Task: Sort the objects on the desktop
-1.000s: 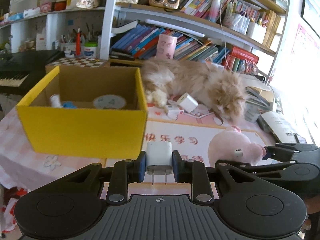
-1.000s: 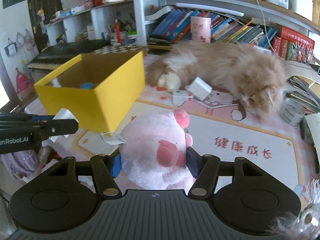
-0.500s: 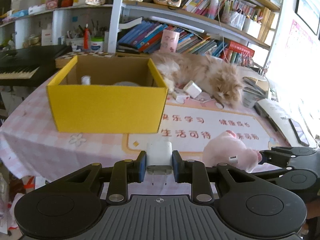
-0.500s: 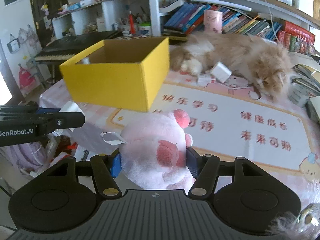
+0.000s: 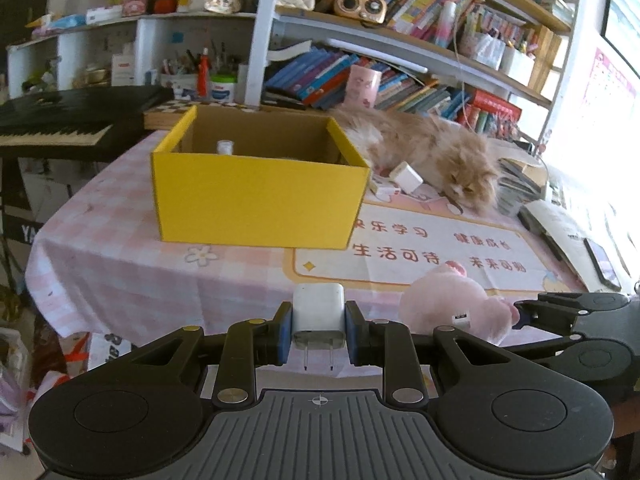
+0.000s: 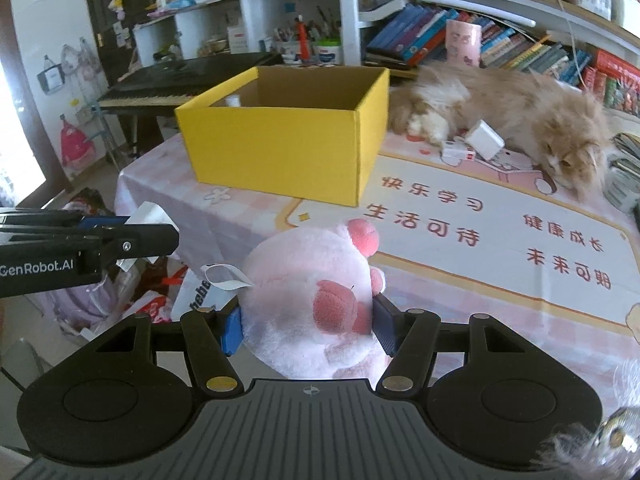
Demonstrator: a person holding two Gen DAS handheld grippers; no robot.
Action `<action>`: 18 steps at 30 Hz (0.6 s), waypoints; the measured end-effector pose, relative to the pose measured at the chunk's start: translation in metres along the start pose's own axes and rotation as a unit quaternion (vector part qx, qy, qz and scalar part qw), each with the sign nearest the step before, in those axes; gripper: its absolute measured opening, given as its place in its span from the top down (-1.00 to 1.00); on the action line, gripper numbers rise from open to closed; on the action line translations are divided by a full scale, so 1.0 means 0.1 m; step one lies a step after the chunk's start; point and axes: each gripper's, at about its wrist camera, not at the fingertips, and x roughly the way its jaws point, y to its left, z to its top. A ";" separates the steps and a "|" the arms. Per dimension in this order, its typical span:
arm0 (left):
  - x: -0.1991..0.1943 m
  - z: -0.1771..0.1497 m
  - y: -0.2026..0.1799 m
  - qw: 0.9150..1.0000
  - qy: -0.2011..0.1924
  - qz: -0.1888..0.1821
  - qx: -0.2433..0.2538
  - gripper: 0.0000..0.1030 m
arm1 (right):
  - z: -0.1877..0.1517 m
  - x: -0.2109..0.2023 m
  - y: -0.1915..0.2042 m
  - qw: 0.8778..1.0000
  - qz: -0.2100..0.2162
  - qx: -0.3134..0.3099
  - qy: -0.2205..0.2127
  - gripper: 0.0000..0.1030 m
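My left gripper point(image 5: 319, 330) is shut on a white plug charger point(image 5: 319, 314), its two prongs pointing back toward the camera. My right gripper point(image 6: 308, 326) is shut on a pink plush pig point(image 6: 316, 300); the same pink plush pig point(image 5: 452, 306) shows in the left wrist view at lower right. Both grippers hang off the near edge of the table. A yellow cardboard box point(image 5: 256, 196) stands open on the pink checked tablecloth point(image 5: 112, 248), with a small white bottle point(image 5: 225, 146) inside. A white adapter point(image 6: 484, 140) and a small white box point(image 6: 458, 152) lie beside the cat.
A fluffy ginger cat point(image 6: 520, 120) lies across the back of the table point(image 6: 560, 280) on a printed mat. Bookshelves point(image 5: 400, 76) rise behind it. A black keyboard piano point(image 5: 60, 120) stands at the left. Books and a phone point(image 5: 600, 268) sit at the right edge. Bags clutter the floor.
Both grippers have drawn back from the table with their loads, so the yellow box and the cat look smaller and farther. The grips have not changed.
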 end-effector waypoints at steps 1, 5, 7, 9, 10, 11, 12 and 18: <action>-0.01 0.00 0.01 1.000 -0.001 0.002 -0.002 0.52 | 0.00 0.00 0.03 1.000 0.002 -0.004 0.000 -0.15; -0.08 -0.04 0.08 1.000 -0.007 0.009 -0.010 0.52 | 0.01 0.00 0.12 1.000 0.012 -0.018 0.001 -0.15; -0.11 -0.05 0.11 1.000 -0.010 0.012 -0.014 0.52 | 0.02 0.01 0.17 1.000 0.016 -0.025 0.001 -0.15; -0.14 -0.05 0.14 1.000 -0.012 0.015 -0.018 0.52 | 0.03 0.01 0.21 0.999 0.020 -0.031 0.000 -0.15; -0.15 -0.06 0.15 1.000 -0.013 0.016 -0.020 0.52 | 0.03 0.01 0.23 0.999 0.022 -0.033 0.000 -0.15; -0.16 -0.06 0.17 1.000 -0.015 0.017 -0.022 0.52 | 0.03 0.02 0.25 0.999 0.023 -0.036 0.000 -0.15; -0.17 -0.06 0.18 0.999 -0.016 0.019 -0.023 0.52 | 0.03 0.02 0.27 0.999 0.024 -0.038 0.000 -0.15; -0.20 -0.07 0.28 0.999 -0.020 0.026 -0.034 0.52 | 0.06 0.05 0.36 0.998 0.034 -0.046 -0.001 -0.15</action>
